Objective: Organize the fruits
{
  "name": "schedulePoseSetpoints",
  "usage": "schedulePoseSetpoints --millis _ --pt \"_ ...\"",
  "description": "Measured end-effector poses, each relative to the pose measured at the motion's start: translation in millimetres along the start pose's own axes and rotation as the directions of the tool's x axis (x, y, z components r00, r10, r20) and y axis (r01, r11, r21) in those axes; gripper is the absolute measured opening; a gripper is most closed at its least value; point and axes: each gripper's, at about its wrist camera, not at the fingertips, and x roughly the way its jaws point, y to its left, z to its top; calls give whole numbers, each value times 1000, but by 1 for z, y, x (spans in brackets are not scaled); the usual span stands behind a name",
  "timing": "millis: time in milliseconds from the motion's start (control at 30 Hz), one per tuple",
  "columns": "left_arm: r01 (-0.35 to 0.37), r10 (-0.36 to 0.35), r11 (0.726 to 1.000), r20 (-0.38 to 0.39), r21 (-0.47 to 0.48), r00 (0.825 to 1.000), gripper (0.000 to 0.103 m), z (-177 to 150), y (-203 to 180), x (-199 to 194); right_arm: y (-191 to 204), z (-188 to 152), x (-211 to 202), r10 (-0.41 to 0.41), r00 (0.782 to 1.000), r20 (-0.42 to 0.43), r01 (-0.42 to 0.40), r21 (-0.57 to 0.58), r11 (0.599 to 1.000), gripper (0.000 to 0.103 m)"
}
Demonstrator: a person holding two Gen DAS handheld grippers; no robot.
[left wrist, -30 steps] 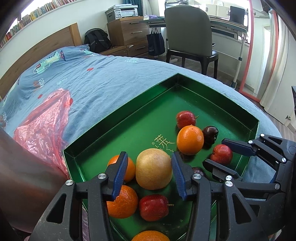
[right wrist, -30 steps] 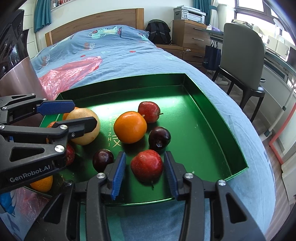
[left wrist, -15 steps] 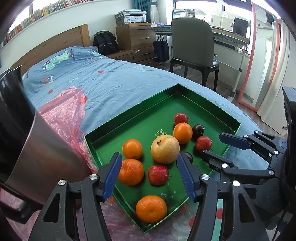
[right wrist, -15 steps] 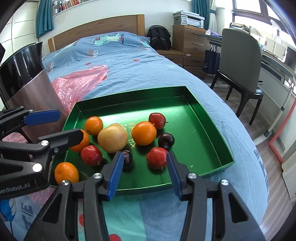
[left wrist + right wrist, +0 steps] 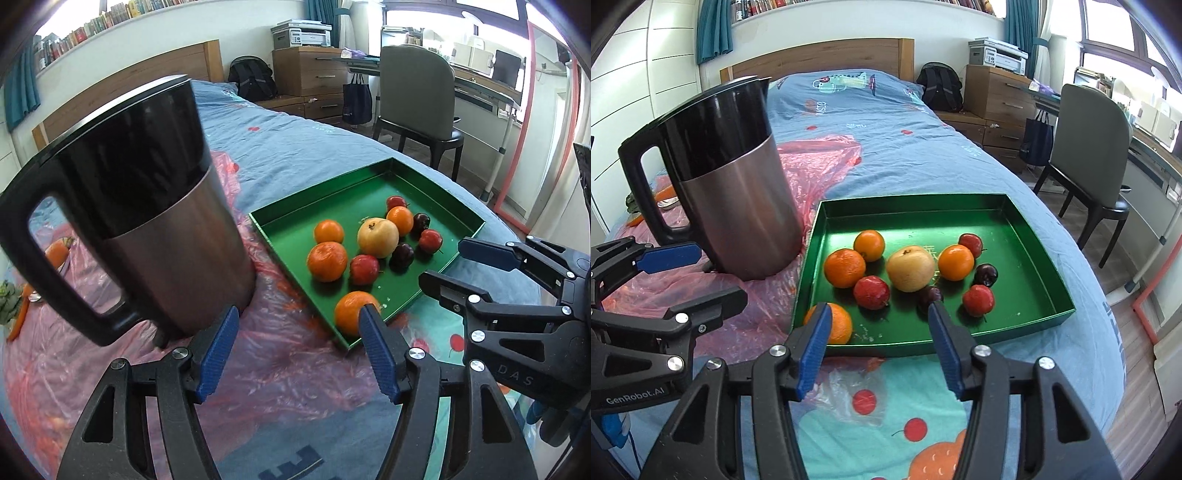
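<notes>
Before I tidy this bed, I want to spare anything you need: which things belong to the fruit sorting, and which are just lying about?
For the job: green tray; oranges; yellow pear; red apples; dark plums.

Lying about: kettle; pink plastic bag; backpack; chair; printer.

My left gripper [image 5: 297,336] is black plastic, its two arms cut with triangular openings and tipped with ribbed blue pads [image 5: 218,352]. Silver screw heads dot the joints along the bottom of the frame. My right gripper [image 5: 877,332] has the same black frame, blue pads and silver screws. At the lower left of the right wrist view, white lettering on the left gripper's body reads "GenRobot.AI".
</notes>
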Motion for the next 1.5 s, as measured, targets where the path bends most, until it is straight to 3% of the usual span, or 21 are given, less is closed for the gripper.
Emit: schedulePoseSetpoints --millis 267,400,667,867,1267,1500 --pt "-70 69 996 -10 -57 998 63 -37 35 -29 41 -13 -15 13 1000 -7 -13 -14 1000 103" --pt "-98 97 991 -22 -91 995 78 -56 54 -39 61 -17 -20 17 1000 -9 -17 -14 1000 103" --pt "-161 162 974 -5 -161 987 82 -84 93 -68 102 -16 -34 15 1000 26 -14 -30 999 103" --pt "-162 168 960 7 -228 986 82 -100 118 -88 130 -17 -44 25 998 59 -22 -53 998 103" --pt "-183 205 947 55 -264 977 87 -106 129 -116 147 -16 -61 21 995 98 -15 -67 998 103" --pt "-162 185 948 62 -273 981 87 -102 128 -119 149 -12 -66 25 994 109 -16 -79 997 103"
